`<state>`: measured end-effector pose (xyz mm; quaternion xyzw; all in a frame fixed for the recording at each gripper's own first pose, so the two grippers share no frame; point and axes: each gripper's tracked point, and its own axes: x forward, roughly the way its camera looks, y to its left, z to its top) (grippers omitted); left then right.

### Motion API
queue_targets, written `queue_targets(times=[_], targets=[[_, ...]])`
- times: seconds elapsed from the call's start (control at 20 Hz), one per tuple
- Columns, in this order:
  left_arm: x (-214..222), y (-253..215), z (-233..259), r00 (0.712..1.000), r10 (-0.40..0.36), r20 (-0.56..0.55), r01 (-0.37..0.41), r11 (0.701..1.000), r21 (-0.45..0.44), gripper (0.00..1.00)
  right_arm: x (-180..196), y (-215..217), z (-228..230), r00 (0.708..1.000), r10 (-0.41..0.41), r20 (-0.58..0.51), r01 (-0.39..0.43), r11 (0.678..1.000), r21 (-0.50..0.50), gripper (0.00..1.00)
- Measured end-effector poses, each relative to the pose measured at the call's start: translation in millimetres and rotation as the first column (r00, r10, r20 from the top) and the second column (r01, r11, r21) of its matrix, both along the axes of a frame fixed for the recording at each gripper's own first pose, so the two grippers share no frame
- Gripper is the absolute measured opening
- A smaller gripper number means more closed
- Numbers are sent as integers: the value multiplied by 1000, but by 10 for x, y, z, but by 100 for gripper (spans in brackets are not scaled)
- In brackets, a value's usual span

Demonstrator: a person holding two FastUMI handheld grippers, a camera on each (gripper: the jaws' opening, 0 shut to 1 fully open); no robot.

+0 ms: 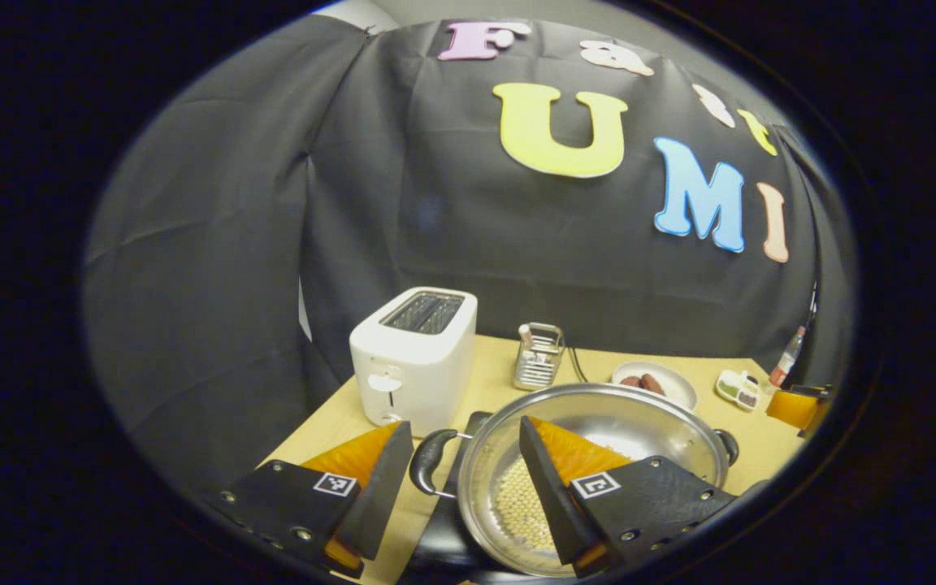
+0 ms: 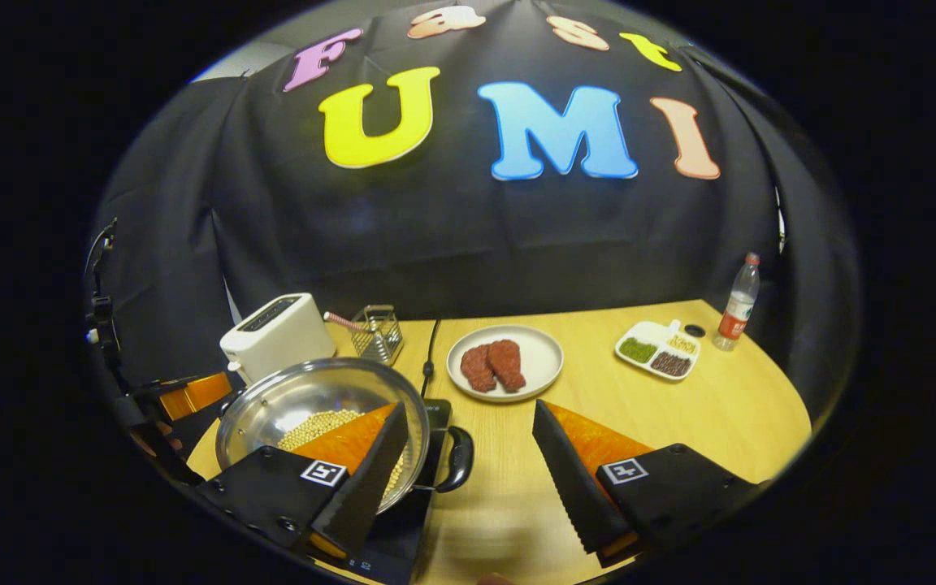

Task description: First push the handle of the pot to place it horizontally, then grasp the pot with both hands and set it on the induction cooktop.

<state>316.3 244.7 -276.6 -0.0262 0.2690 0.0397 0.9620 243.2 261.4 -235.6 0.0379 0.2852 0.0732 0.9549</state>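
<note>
On the table (image 2: 679, 406) the pot (image 2: 318, 414) is seen set on the cooktop (image 2: 403, 520), both grippers (image 1: 460, 479) (image 2: 468, 471) spread wide astride its 2 handles (image 1: 429, 463) (image 2: 457, 459); withdrawal is judged next.

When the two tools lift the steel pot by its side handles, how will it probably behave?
The pot looks rigid polished metal, so likely stiff but slippery at the rim. Its loop handle offers a surer hold. The beans inside lie loose and may slide if it tilts.

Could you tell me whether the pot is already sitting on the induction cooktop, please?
Yes, it appears so: the pot sits upright over the cooktop, with both tongs open beside its handles.
</note>
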Motion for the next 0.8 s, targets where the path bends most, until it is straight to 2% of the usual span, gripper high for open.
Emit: queue_targets(times=[0.05,0.1,0.25,0.3,0.5,0.55,0.6,0.8], targets=[[-43,-97,143,1000,-4,23,4,1000,6,77,-29,-134,113,999,-6,31,6,1000,-7,98],[-89,-211,291,999,-12,46,11,1000,11,80,-61,-282,238,998,-13,66,14,1000,-24,98],[-286,-673,630,994,-40,106,39,999,15,80,-221,-759,582,986,-27,167,40,996,-76,98],[-359,-830,734,991,-49,121,47,999,16,77,-303,-904,667,982,-26,185,42,996,-84,98],[-761,-1466,1172,979,-75,190,74,997,13,77,-660,-1465,1044,968,-31,251,54,995,-84,98],[-885,-1614,1278,975,-78,207,78,997,5,80,-760,-1590,1116,965,-31,262,55,995,-84,98],[-997,-1770,1400,971,-81,224,84,996,-3,77,-858,-1712,1185,962,-26,271,52,995,-86,98],[-1452,-2221,1843,950,-103,295,103,995,14,77,-1285,-2165,1432,949,-18,315,51,994,-98,98]])
